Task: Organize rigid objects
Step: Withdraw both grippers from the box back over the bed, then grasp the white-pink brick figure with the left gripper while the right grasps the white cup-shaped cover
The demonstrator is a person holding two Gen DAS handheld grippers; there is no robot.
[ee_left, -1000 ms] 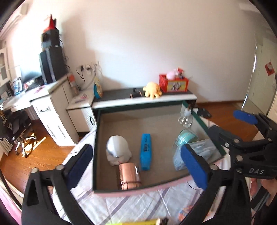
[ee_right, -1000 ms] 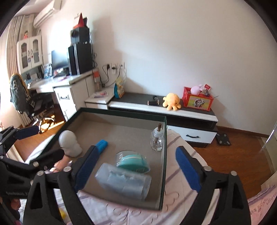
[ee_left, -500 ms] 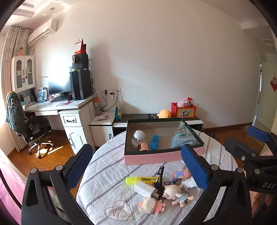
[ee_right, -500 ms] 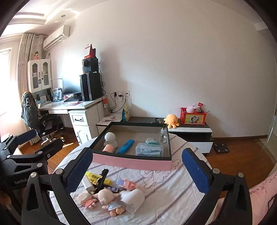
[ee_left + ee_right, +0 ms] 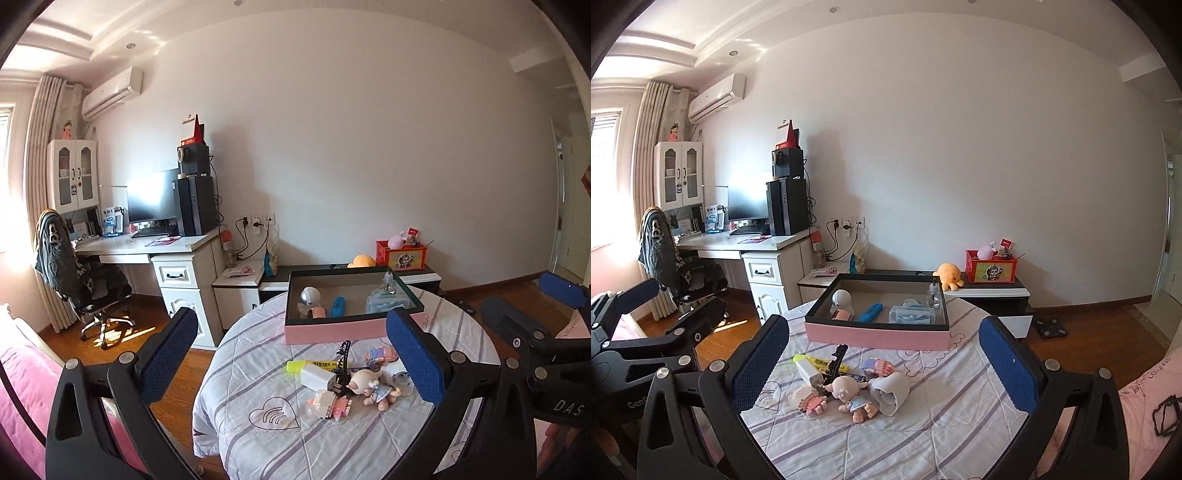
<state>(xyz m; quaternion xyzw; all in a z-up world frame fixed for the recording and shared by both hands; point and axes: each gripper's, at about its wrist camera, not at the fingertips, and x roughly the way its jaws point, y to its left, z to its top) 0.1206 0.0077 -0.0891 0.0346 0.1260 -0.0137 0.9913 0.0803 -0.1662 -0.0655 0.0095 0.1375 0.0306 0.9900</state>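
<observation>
Striped cloth covers the round table [image 5: 923,435] in a bedroom with a desk. Above its near edge the right gripper [image 5: 882,363] and the left gripper [image 5: 291,360] both gape wide, nothing between their blue pads. Just beyond lie loose toys: a doll [image 5: 853,397], a white cup [image 5: 892,391] on its side, a yellow highlighter [image 5: 816,361]. Farther back sits the pink-sided box [image 5: 879,334], holding a blue case [image 5: 870,312] and a clear container [image 5: 911,315].
</observation>
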